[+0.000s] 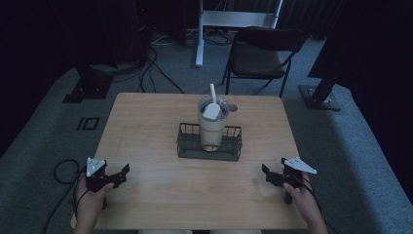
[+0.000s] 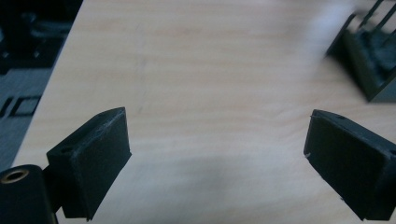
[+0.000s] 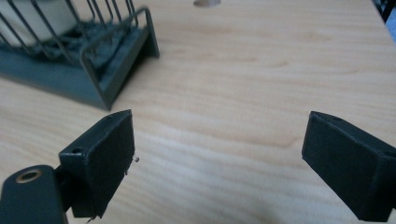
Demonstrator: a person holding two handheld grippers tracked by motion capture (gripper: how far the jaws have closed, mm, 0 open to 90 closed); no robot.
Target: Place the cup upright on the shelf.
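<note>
The high view alone shows the whole cup (image 1: 213, 127) with its straw (image 1: 213, 92), upright in the wire basket (image 1: 186, 141) mid-table. Left gripper (image 1: 122, 174) and right gripper (image 1: 267, 174) rest near, well apart from it, jaws spread, empty.

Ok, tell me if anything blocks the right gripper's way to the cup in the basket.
The wire basket itself: its wall rings the cup's lower part. Between the right gripper and the basket lies bare table; the cup's upper body stands clear.
</note>
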